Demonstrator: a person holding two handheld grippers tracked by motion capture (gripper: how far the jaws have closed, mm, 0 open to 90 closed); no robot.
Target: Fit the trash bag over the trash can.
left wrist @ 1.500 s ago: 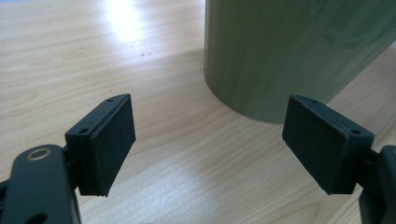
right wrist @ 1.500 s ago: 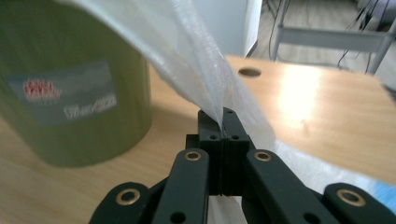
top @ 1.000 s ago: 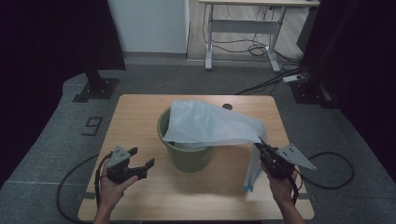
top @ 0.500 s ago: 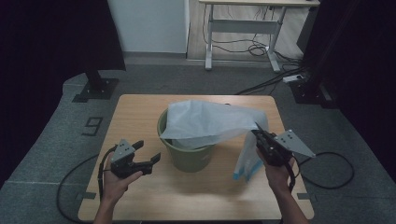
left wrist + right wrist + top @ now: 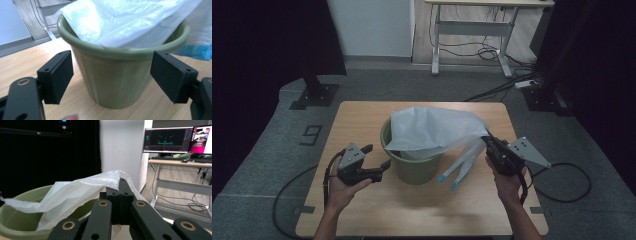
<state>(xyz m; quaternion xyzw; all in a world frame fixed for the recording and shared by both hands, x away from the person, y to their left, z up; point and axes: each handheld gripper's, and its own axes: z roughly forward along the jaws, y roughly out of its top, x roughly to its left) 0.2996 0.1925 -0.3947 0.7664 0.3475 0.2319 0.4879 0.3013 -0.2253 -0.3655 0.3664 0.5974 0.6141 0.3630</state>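
Note:
A green plastic bucket [image 5: 414, 167] stands in the middle of the wooden table [image 5: 362, 112]. A white plastic bag [image 5: 434, 127] lies over its mouth, and its blue-tipped handles [image 5: 457, 175] hang off the right side. My right gripper [image 5: 488, 141] is shut on the bag's edge [image 5: 110, 178], holding it up just right of the bucket [image 5: 15, 220]. My left gripper [image 5: 376, 159] is open just left of the bucket, jaws pointing at its wall. In the left gripper view the two pads [image 5: 61, 75] frame the bucket [image 5: 120, 80] without touching it, under the bag [image 5: 130, 20].
Black cables trail from both grippers over the table's edges onto the grey floor. A white desk frame [image 5: 472, 30] stands beyond the table, and a monitor [image 5: 175, 140] sits on a desk in the right gripper view. Dark curtains hang on both sides.
My right gripper has lifted the bag's edge and drawn it left toward the bucket, so the handles now hang free. My left gripper has risen and moved right, closer to the bucket.

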